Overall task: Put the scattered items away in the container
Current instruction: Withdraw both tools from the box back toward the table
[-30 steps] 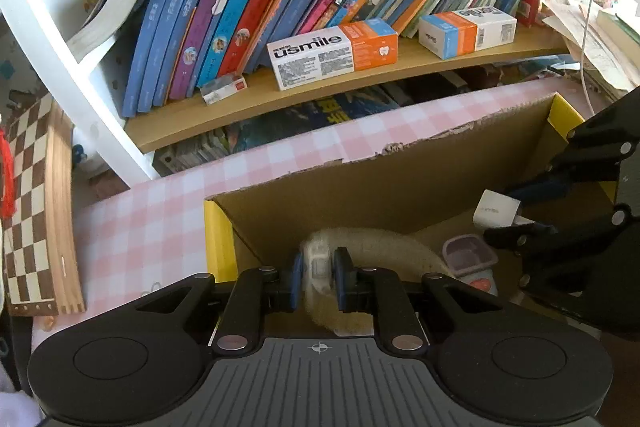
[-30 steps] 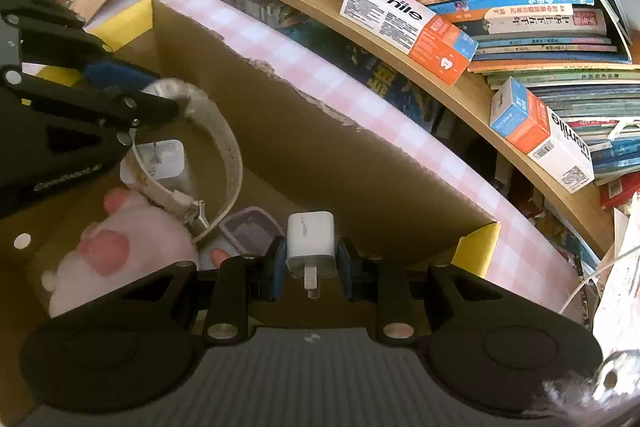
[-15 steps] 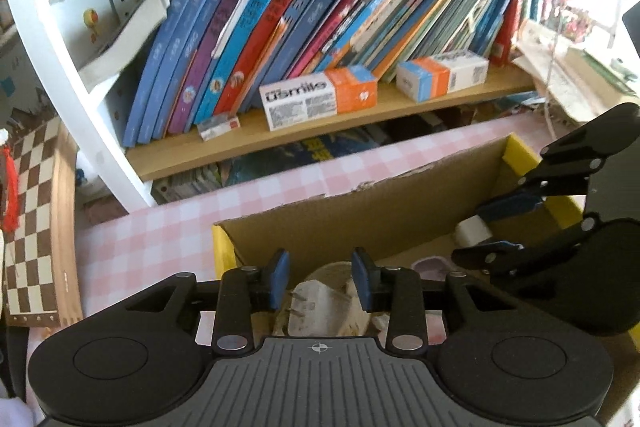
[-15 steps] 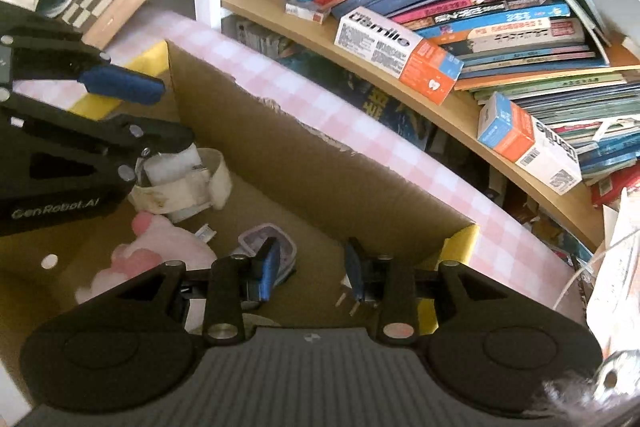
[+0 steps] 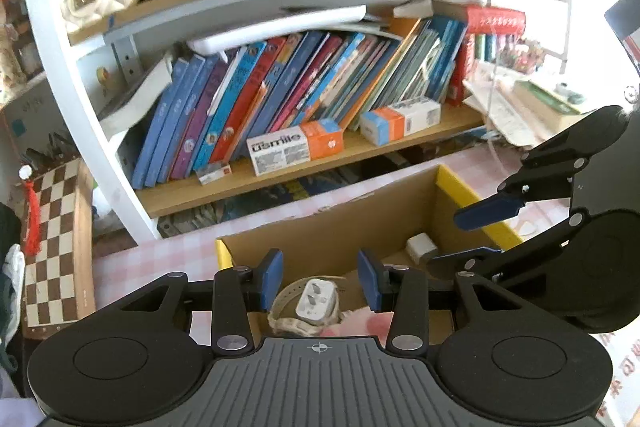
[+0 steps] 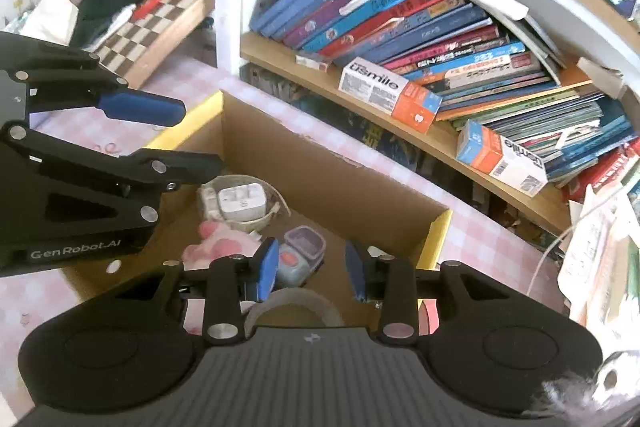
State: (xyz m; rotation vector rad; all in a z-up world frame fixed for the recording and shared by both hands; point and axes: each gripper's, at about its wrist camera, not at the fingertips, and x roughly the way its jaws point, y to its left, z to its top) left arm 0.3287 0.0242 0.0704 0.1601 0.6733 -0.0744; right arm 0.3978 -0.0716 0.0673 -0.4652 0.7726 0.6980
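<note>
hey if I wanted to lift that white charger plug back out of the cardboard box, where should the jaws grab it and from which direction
Probably from straight above, closing on two opposite flat sides of the white charger plug. It lies prong face up inside the coiled beige strap in the cardboard box, so a level approach is blocked by the strap and box walls.

Left gripper (image 5: 320,281): beige strap with white plug (image 5: 316,301) released, lies in brown cardboard box (image 5: 340,227). Right gripper (image 6: 311,265): white charger cube (image 5: 421,247) released, also in box. Both jaws now apart, higher.

Brown cardboard box (image 6: 328,183) yellow-edged; tablecloth (image 6: 192,79) pink-checked
</note>
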